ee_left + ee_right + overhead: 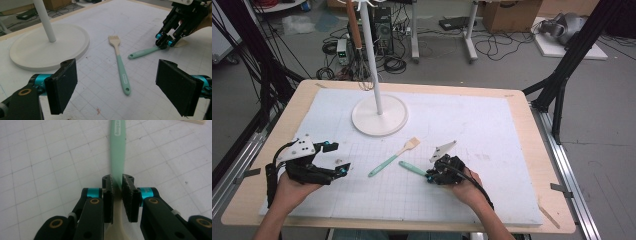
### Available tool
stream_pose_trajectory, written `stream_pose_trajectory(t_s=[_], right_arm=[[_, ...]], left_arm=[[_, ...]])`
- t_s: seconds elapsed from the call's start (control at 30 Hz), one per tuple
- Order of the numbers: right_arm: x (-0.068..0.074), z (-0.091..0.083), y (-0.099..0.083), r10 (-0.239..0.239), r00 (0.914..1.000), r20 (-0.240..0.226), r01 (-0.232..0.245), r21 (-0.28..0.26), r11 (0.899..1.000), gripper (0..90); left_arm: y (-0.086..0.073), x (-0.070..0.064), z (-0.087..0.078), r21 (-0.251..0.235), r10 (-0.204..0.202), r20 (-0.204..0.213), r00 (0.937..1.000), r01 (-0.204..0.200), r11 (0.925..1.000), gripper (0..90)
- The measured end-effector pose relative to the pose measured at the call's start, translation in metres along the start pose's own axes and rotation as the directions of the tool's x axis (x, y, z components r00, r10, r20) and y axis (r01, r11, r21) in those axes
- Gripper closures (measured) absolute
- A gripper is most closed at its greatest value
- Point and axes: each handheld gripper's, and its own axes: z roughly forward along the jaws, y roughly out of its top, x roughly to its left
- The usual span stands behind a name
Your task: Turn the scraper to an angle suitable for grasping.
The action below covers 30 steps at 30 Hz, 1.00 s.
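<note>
the right gripper (117,185) is clamped on a mint-handled spatula with a cream blade (117,142), whose blade end is hidden under the jaws. beside it lies a mint-handled pastry brush with pale bristles (120,65), between the spatula and the round white stand base (379,115). the left gripper (117,87) hovers spread wide, holding nothing, left of that base. all rests on a white gridded mat (492,130) over a wooden table (539,150); cables litter the grey floor (612,100) beyond.

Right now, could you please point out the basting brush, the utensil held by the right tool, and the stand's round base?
basting brush (121,74): left gripper view, on its mint handle.
held utensil (117,157): right gripper view, on its mint handle ahead of the jaws.
stand base (362,117): high view, on its bare white disc.
</note>
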Motion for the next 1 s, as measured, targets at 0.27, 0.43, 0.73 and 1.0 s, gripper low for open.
stream_pose_trajectory(t_s=[0.27, 0.43, 0.73, 1.0], right_arm=[[0.001, -0.001, 0.001, -0.021, 0.9998, 0.000, 0.021, 0.001, 1.000, 81.0], [-0.001, -0.002, 0.001, -0.004, 0.9994, -0.034, 0.003, -0.022, 1.000, 81.1], [-0.001, -0.010, 0.003, 0.003, 0.9976, -0.069, -0.008, -0.063, 0.998, 81.0], [0.001, -0.016, 0.006, 0.001, 0.9948, -0.102, -0.012, -0.103, 0.995, 81.0]], left_arm=[[0.000, 0.001, 0.000, -0.002, 0.000, -0.005, 1.0000, 0.000, 1.0000, 17.9], [0.000, 0.001, 0.000, -0.004, -0.004, -0.002, 1.0000, 0.004, 1.0000, 17.9], [0.001, 0.001, 0.000, -0.006, -0.003, 0.003, 1.0000, 0.003, 1.0000, 17.9], [0.004, -0.001, 0.003, -0.009, -0.001, 0.027, 0.9996, 0.001, 1.0000, 17.9]])
